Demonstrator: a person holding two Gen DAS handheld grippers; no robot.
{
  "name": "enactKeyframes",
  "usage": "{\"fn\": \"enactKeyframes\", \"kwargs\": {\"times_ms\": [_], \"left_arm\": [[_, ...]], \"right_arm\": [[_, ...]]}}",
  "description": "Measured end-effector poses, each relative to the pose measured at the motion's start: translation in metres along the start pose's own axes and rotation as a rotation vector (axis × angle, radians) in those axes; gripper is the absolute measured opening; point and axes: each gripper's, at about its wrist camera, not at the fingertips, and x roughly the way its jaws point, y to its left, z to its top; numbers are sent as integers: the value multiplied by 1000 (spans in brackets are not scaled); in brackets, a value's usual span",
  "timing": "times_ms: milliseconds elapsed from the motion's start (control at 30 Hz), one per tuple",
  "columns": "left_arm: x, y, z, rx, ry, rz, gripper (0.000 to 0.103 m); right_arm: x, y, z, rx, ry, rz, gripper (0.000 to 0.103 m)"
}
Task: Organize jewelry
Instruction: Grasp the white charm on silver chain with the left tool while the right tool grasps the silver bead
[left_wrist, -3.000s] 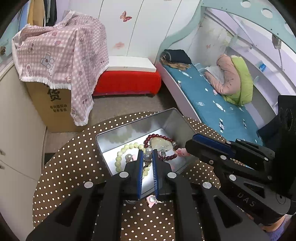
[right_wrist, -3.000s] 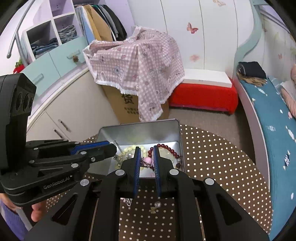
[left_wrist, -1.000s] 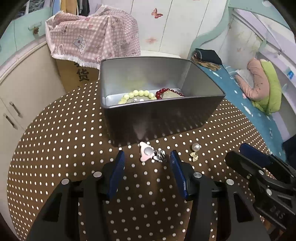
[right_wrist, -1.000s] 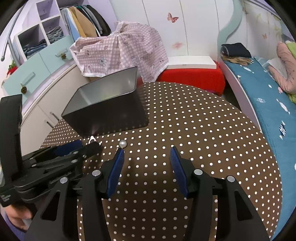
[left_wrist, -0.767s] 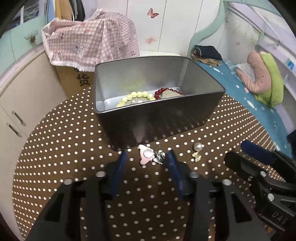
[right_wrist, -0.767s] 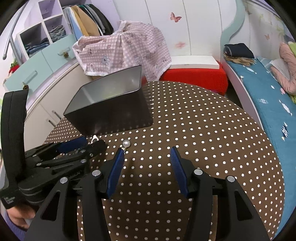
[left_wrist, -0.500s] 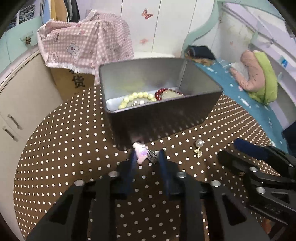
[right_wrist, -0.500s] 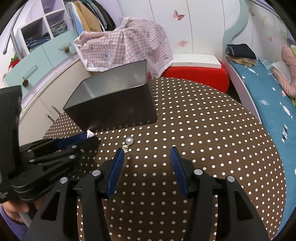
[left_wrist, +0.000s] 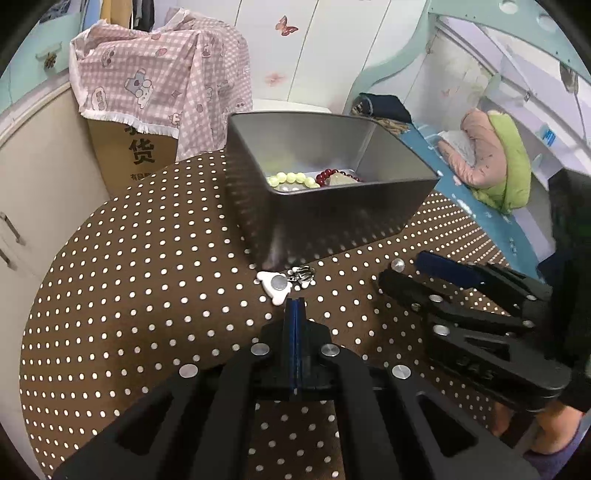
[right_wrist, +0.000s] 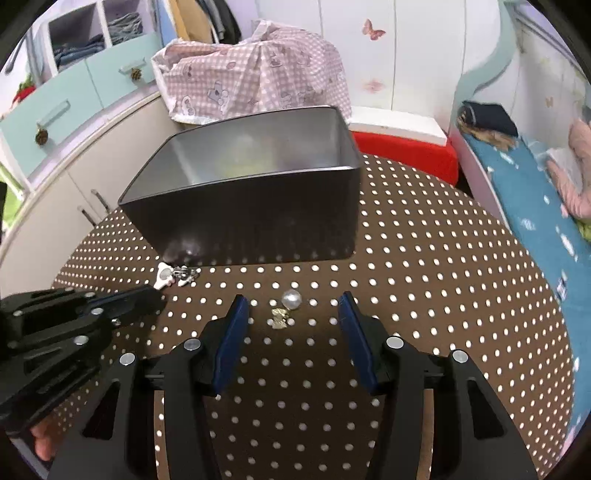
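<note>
- The left gripper (left_wrist: 294, 303) has its blue pads pressed flat together, and I cannot tell whether they pinch the near edge of the white charm (left_wrist: 274, 286) or merely touch it; the charm's tip lies right at the pad tips.
- The white charm rests on the polka-dot table (left_wrist: 129, 277), just beside the near left corner of the metal tin (left_wrist: 332, 221), with a small silver clasp cluster (left_wrist: 301, 274) touching its right side.
- The tin stands toward the table's far edge, directly beyond both tools; inside it lie a pale green bead bracelet (left_wrist: 291, 179) and a dark red bead bracelet (left_wrist: 332, 173).
- The pearl earring (right_wrist: 291, 298) lies on the table in front of the tin's near wall, its gold fitting (right_wrist: 279, 317) trailing toward the tool, so its long axis runs roughly along the reach.
- The right gripper (right_wrist: 291, 325) is spread wide with nothing between its pads, which flank the earring; it is plainly the nearer tool.
- Judged from this, closing on the earring needs only a short advance, then a lift over the tin's tall near wall, which is the main obstacle.
- The two tools sit near each other, so the left one's tips could crowd the lift.
</note>
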Motion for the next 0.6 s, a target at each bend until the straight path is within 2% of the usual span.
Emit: {"fn": "enactKeyframes", "kwargs": {"times_ms": [33, 133, 200, 233, 267, 433, 600], "left_arm": [[-1, 2, 0, -6, -2, -8, 0], [0, 4, 0, -24, 4, -42, 1], [2, 5, 1, -35, 6, -41, 13], [2, 3, 2, -31, 3, -31, 36], [1, 2, 2, -29, -14, -11, 45], [9, -4, 11, -10, -15, 7, 45], [23, -15, 19, 48, 4, 79, 45]], "right_arm": [[1, 4, 1, -19, -2, -22, 31], [2, 8, 2, -40, 1, -18, 13], [0, 10, 2, -55, 4, -29, 11], [-1, 11, 1, -61, 5, -28, 11], [-2, 11, 0, -60, 3, -24, 11], [-10, 4, -3, -31, -9, 7, 11], [-17, -3, -4, -19, -17, 27, 11]]}}
